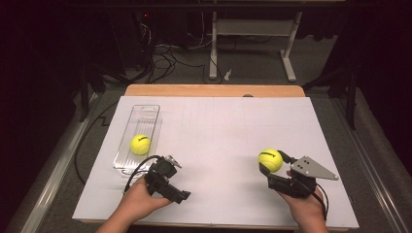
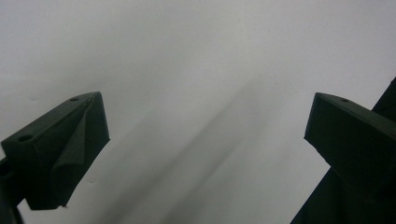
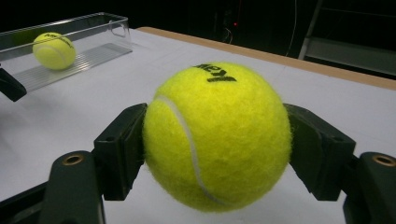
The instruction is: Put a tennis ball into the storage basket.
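From the high view, my right claw (image 1: 272, 164) grips a tennis ball (image 1: 270, 160) just above the white surface (image 1: 218, 141); the clear tray (image 1: 148, 114) holding a second ball (image 1: 140, 144) lies far off, just beyond my left claw (image 1: 170, 162).

In the left gripper view, my left claw (image 2: 205, 126) stands released, nothing between.

In the right gripper view, the pads (image 3: 122, 144) pinch the ball (image 3: 217, 135) across its middle. It looks light, fuzzy and springy, so I judge that a wide, centred hold suits it.

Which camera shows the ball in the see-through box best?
The high view: the tennis ball in the tray sits whole inside the clear plastic tray, seen from above. The right gripper view shows that ball smaller, far off at the top left, behind the tray's wall. The left gripper view shows white tabletop.
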The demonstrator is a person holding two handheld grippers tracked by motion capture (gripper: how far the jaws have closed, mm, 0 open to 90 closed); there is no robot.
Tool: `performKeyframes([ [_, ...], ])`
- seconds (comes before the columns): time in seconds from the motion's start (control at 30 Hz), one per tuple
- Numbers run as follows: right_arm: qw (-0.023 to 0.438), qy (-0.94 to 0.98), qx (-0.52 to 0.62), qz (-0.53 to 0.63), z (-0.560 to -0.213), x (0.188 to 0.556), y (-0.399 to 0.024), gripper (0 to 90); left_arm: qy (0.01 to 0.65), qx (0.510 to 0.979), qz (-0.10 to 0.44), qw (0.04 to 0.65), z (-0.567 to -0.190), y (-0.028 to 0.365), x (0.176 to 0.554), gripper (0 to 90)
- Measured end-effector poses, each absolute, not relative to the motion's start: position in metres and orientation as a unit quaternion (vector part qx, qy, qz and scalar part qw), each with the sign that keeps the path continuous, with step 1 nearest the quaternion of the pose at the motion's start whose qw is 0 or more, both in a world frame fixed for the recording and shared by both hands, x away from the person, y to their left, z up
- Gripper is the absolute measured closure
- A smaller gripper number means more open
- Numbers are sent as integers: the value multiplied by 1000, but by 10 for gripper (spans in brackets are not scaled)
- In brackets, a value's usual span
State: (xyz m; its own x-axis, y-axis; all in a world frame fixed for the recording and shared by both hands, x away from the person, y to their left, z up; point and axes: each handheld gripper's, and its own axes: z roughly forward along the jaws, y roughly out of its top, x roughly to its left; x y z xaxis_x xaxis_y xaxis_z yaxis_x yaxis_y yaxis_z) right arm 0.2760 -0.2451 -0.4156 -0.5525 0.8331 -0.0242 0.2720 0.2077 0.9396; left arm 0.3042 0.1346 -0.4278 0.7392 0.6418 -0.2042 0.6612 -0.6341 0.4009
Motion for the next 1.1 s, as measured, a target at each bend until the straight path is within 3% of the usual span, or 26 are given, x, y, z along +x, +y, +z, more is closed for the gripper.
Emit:
performKeyframes([
  [1.1, 241, 748, 327, 525, -423, 293, -171, 275, 359, 903, -25, 233, -426, 135, 302, 10],
])
